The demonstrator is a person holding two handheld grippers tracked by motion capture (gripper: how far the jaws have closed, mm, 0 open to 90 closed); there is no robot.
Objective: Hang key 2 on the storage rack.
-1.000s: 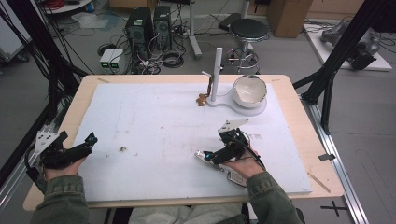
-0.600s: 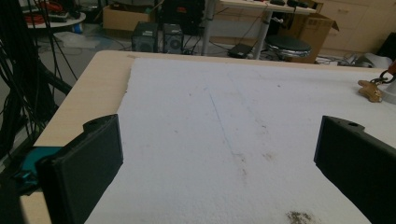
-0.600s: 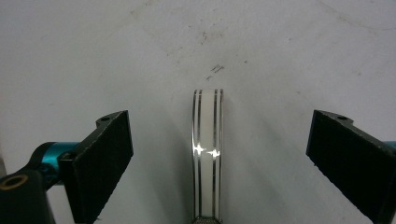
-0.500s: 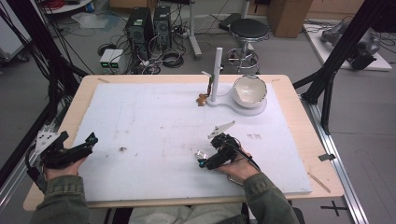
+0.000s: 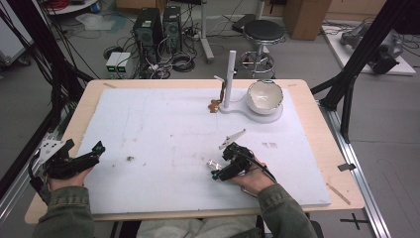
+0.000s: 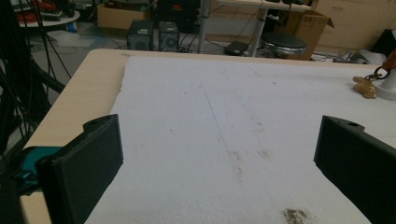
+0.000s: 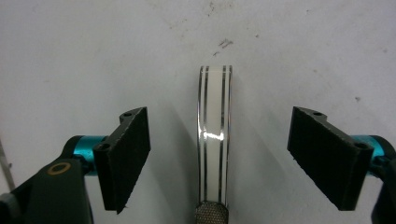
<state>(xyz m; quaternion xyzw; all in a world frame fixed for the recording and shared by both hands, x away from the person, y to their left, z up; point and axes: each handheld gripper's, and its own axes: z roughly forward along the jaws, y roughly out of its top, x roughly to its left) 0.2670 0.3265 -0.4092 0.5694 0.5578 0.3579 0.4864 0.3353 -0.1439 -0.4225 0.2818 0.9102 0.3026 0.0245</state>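
Right gripper straddling a striped white band on the foam sheet

In the right gripper view, the right gripper (image 7: 219, 158) has just been closing, its jaws spread either side of the white band (image 7: 215, 135), which stands on edge between them, untouched by either pad. Farther left, the left gripper (image 5: 81, 161) rests spread wide, nothing between its jaws. At the far side of the white foam sheet (image 5: 163, 124) stands a white bowl (image 5: 265, 96) beside a white post (image 5: 230, 77).

Lab: computer towers (image 5: 158, 29), cable tangle (image 5: 168, 62) on floor, black frame struts (image 5: 369, 49), stool (image 5: 265, 32).
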